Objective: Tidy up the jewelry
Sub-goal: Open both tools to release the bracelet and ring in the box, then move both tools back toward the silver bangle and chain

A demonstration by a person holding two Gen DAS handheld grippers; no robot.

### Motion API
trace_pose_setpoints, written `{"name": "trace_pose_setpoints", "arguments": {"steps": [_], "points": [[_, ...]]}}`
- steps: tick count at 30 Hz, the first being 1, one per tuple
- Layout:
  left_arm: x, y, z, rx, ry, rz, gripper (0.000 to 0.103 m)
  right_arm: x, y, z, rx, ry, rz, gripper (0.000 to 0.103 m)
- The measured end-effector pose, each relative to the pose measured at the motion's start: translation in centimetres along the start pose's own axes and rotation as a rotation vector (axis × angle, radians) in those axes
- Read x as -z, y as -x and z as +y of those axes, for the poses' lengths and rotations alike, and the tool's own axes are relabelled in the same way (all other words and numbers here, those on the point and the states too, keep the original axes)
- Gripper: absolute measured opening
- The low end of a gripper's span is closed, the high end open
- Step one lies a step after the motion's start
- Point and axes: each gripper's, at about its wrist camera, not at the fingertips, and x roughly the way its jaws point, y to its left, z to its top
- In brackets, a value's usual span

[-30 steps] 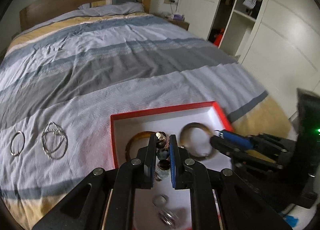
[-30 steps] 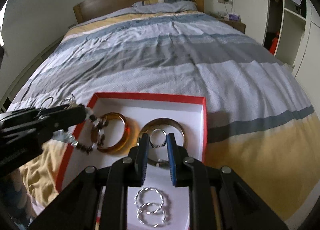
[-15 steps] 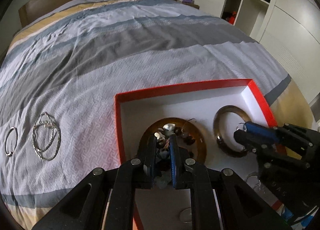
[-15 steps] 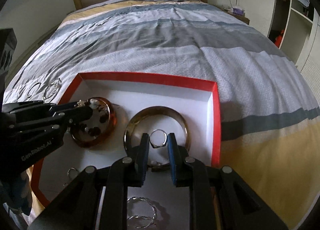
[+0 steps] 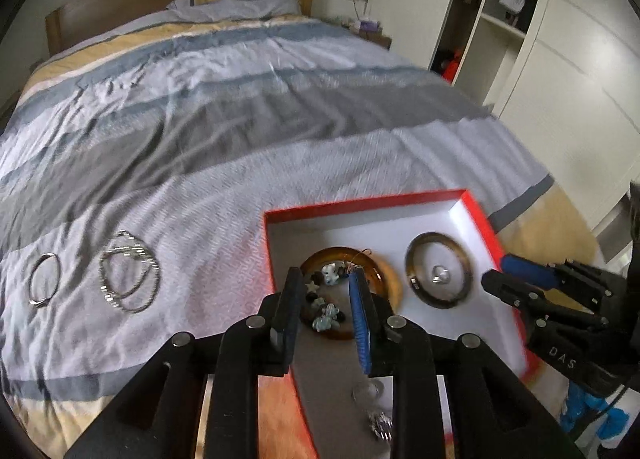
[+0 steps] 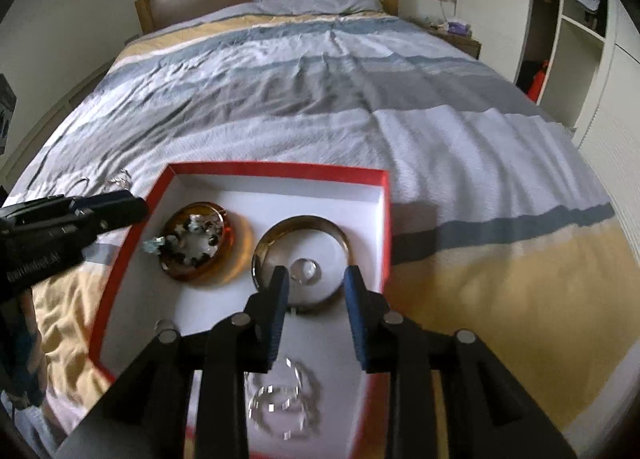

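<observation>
jewelry in the red box, both tongs spread

on the far left of the striped bedspread (image 5: 240,147) a thin silver hoop (image 5: 43,278) lies flat, and just right of it a pair of overlapping chain bracelets (image 5: 129,272), both outside the box. next comes the red-rimmed box (image 5: 372,204) with its white floor. in its left half an amber bangle (image 6: 236,243) lies flat with a beaded charm bracelet (image 6: 188,239) heaped inside its ring. the left gripper (image 5: 325,299) hovers over that heap with its jaws apart and nothing between them. to the right a darker bronze bangle (image 6: 308,224) lies flat, a small silver ring (image 6: 304,271) inside it. the right gripper (image 6: 316,291) hangs just above this ring, jaws spread wide and empty. near the box's front edge, twisted silver hoops (image 6: 280,407) lie blurred.
</observation>
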Motion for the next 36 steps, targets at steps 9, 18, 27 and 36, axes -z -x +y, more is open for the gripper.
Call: {"name": "trace_pose_setpoints", "arguments": {"steps": [9,18,27,36], "points": [[3.9,10.7,2.1,-0.037,0.03,-0.049,0.05,3.5,8.8,0.3,-0.015,-0.046,-0.077,0.028],[10.3,19.3,3.8,-0.131,0.084,-0.12,0.068,7.3,14.4,3.4,-0.048,-0.051,-0.111,0.028],[16.3,26.5,7.7,-0.229,0.169,-0.197,0.071,9.3,19.8,6.6,-0.067,-0.063,-0.177,0.034],[20.6,33.5,9.7,-0.266,0.228,-0.273,0.083,10.2,24.9,11.2,-0.1,0.014,-0.244,0.034]]}}
